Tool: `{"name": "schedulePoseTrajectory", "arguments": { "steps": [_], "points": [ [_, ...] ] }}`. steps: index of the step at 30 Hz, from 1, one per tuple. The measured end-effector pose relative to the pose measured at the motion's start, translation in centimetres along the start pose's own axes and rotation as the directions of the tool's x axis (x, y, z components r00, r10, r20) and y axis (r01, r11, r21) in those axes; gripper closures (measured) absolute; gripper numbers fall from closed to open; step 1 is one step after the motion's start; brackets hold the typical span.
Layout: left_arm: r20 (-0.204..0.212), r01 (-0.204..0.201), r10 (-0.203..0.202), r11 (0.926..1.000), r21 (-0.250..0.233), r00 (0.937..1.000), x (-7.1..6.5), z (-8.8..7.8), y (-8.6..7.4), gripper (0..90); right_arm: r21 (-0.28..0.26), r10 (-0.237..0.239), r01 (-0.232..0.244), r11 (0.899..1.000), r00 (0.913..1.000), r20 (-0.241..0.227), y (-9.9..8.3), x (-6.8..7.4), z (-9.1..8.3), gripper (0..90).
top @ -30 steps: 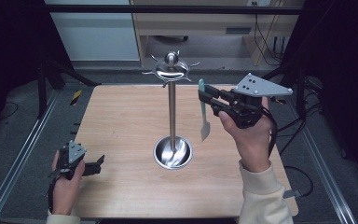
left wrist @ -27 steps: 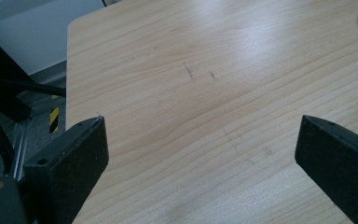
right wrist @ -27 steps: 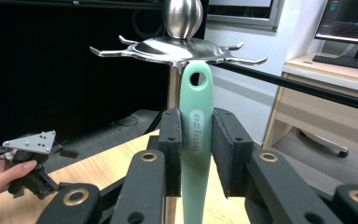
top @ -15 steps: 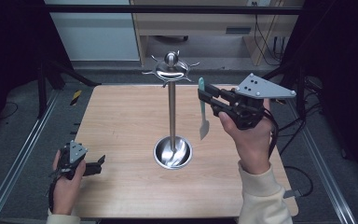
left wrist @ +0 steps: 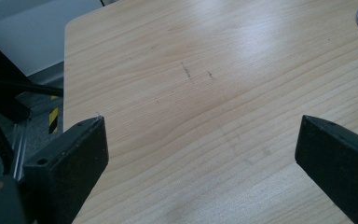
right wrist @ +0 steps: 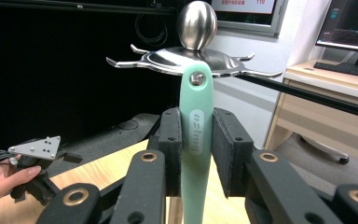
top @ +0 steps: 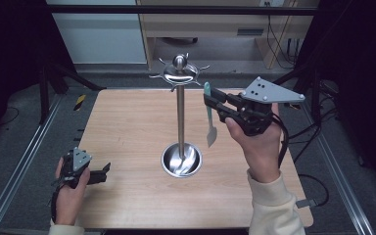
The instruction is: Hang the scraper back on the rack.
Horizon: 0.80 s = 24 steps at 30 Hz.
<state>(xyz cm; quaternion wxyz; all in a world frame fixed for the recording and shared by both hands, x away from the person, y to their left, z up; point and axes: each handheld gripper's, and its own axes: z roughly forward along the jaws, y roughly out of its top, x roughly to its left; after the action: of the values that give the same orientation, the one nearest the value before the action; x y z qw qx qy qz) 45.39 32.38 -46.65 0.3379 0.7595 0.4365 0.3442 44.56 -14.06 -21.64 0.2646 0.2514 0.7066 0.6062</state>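
- The right gripper point(top: 210, 100) has its 2 jaws clamped on the mint-green handle of a spatula point(top: 209, 117), which hangs upright.
- The spatula sits just right of the steel stand point(top: 180, 117), its handle top point(right wrist: 196, 79) near the stand's hook ring point(right wrist: 186, 60).
- The left gripper point(top: 103, 171) is left of the stand's base, on the table point(top: 127, 127), jaws wide apart on nothing.

The spatula point(top: 209, 117) has a mint-green handle with a hanging hole at its top end and a pale blade below. It hangs upright, blade down, above the table, just beside the stand point(top: 180, 117). The stand is a polished steel post on a round base, topped by a hooked disc and ball; the handle's hole sits level with the hooks.
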Motion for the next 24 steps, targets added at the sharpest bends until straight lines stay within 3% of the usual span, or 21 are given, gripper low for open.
{"name": "schedulePoseTrajectory", "arguments": {
  "steps": [24],
  "points": [
    [0.012,-0.009,0.009,0.9999,0.010,0.9999,-0.16,0.12,0.00,2.2,0.017,0.011,-0.011,1.000,0.9999,-0.007,-0.19,-0.03,1.03,74.1]
  ]
}}
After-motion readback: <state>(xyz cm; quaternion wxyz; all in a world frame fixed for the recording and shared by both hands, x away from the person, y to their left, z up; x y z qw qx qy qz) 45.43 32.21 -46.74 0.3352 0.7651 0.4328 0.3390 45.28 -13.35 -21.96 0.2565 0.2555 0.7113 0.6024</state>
